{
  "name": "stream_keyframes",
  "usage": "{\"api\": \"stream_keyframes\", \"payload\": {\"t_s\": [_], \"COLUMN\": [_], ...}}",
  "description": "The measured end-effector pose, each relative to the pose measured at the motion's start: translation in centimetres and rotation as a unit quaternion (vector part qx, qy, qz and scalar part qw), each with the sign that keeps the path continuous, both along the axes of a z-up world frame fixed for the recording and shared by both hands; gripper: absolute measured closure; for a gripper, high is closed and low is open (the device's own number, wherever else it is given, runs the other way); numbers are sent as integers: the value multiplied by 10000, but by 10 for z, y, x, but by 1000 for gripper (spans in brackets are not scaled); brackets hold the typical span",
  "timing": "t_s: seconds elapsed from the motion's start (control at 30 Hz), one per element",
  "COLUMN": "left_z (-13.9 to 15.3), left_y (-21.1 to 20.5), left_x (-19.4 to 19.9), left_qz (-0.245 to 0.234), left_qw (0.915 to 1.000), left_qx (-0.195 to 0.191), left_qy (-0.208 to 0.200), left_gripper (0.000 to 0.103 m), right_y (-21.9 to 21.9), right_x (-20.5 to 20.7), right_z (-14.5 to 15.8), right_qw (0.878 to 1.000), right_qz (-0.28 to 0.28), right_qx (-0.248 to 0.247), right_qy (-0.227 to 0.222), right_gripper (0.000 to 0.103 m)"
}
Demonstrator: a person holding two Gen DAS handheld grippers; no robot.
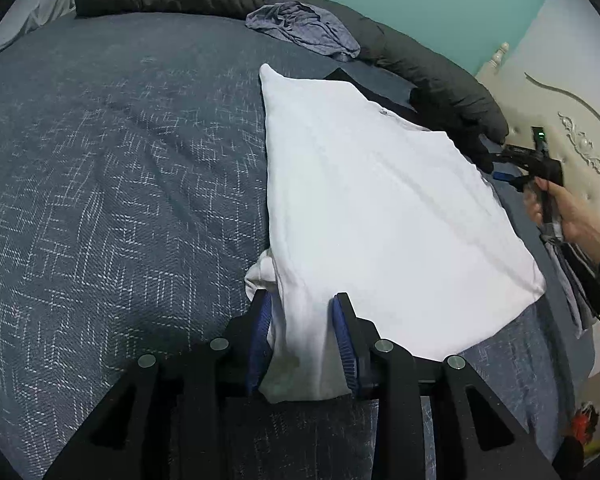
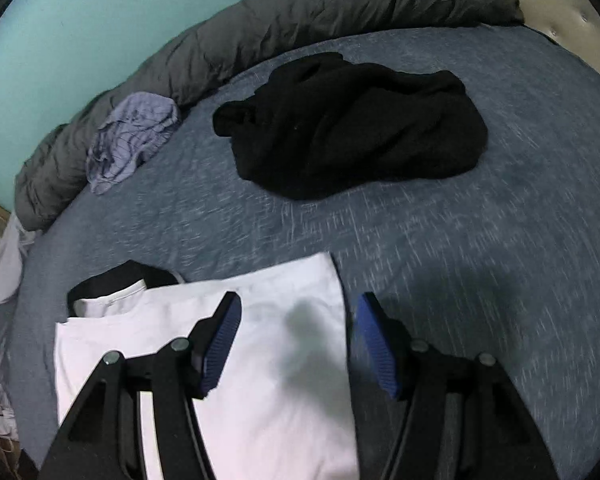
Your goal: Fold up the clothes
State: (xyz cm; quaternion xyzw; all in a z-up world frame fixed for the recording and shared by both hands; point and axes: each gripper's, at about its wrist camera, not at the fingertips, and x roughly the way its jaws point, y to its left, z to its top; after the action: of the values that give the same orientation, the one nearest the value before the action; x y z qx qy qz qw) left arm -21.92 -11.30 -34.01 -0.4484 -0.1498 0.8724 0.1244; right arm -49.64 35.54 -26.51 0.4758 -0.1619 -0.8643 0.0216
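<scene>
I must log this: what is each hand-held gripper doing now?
Left hand-held gripper: white shirt between its jaws, grip unclear.
Right hand-held gripper: open, empty.

white tee (image 1: 380,216) folded flat on bed; black garment (image 2: 352,128) and lilac one (image 2: 132,136) lie crumpled.

A folded white cotton shirt (image 1: 380,208) lies on the blue woven bedspread (image 1: 120,200), stretching ahead of the left gripper (image 1: 302,312), with one bunched corner between its jaws. The right gripper (image 2: 296,340) hangs over the shirt's right edge. Ahead of it lies a crumpled black garment (image 2: 352,128), and ahead and to the left a crumpled lavender striped garment (image 2: 132,140), touching the rolled grey quilt (image 2: 260,24) along the bed's far edge.
</scene>
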Motion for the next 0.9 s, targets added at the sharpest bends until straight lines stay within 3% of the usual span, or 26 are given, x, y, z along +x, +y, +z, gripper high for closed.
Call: {"api": "stream_keyframes", "payload": {"t_s": [0.2, 0.23, 0.27, 0.4, 0.53, 0.7, 0.9], "left_z": [-1, -2, -2, -2, -2, -3, -3], "left_y": [0, 0, 0, 2, 2, 1, 1], "left_x": [1, 2, 2, 2, 2, 3, 4], "left_qz": [-22, -25, -29, -43, -63, -79, -88], "left_qw": [10000, 10000, 10000, 10000, 9999, 10000, 9999], "left_qx": [-4, -5, -5, -60, -75, -48, -47], "left_qy": [8, 9, 11, 18, 27, 31, 23], "left_gripper": [68, 68, 68, 68, 67, 67, 67], "right_y": [-9, -10, -10, -8, -8, 3, -8], "right_x": [-24, -26, -28, -30, -26, -23, -36], "right_z": [-25, -28, -32, -37, -24, 0, -10], "right_qw": [9985, 9979, 9973, 9968, 9948, 9898, 9894], "right_qz": [257, 309, 354, 413, 378, -77, 53], "right_qx": [449, 534, 597, 664, 914, 1260, 1418], "right_qy": [-151, -189, -224, -138, 234, 659, 301], "right_gripper": [42, 48, 63, 96, 100, 100, 99]}}
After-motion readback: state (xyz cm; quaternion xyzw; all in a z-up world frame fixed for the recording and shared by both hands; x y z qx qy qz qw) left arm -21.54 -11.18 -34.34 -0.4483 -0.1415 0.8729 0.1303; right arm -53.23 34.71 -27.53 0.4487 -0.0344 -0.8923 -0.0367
